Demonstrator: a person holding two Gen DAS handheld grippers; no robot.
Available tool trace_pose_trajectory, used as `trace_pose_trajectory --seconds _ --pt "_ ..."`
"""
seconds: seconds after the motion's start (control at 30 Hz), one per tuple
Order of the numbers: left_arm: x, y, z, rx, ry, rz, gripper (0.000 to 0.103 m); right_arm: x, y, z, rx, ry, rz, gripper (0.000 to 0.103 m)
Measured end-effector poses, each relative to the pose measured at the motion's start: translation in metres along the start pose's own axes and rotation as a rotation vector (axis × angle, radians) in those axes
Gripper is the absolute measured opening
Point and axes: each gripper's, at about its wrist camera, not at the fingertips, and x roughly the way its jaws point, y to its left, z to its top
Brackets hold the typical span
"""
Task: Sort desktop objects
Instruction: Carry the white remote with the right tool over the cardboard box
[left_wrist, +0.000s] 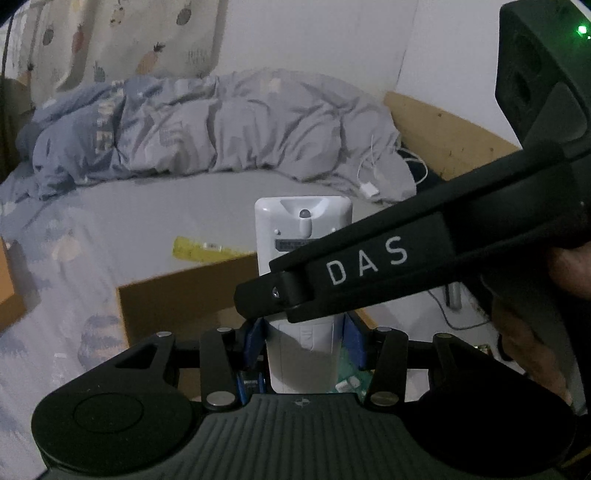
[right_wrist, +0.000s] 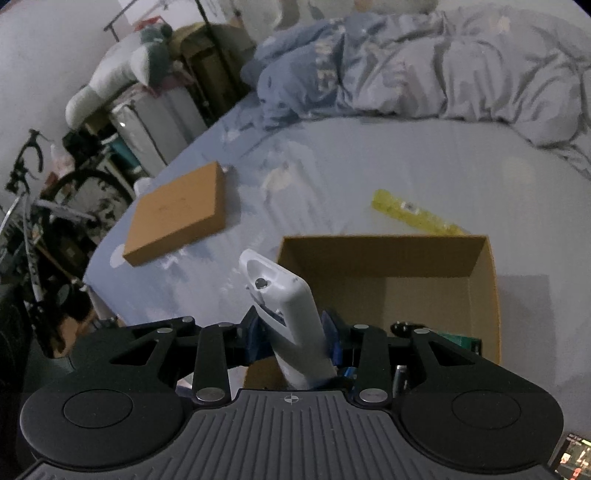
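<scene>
In the left wrist view, the left gripper (left_wrist: 303, 332) held a white remote (left_wrist: 303, 229) upright between its blue pads (left_wrist: 255, 341), jaws closed on the lower body. The remote rose toward twelve o'clock, and the right gripper's black finger (left_wrist: 369, 266) crossed it from three o'clock. It looked light, rigid and smooth-shelled, so best pinched across its flat sides.

In the right wrist view, the right gripper (right_wrist: 295, 339) also clamped the remote (right_wrist: 291, 314), which leaned toward eleven o'clock above the near-left corner of an open cardboard box (right_wrist: 380, 258). A yellow ruler (right_wrist: 413, 212) lay beyond the box at one o'clock.
</scene>
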Motion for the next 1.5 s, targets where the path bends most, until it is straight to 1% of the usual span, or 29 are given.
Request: trace_pose_trajectory --seconds 0.57,1.0,1.5 --pt "0.028 0.004 -0.033 -0.002 0.111 0.003 0.047 0.052 -0.030 -0.024 0.058 0.070 0.038 0.039" --pt "0.061 0.008 -0.045 0.006 0.187 0.015 0.047 0.087 -0.064 -0.041 0.122 0.100 0.082 0.039" --pt "0.093 0.011 -0.052 0.007 0.286 0.024 0.047 0.124 -0.095 -0.055 0.180 0.155 0.109 0.039"
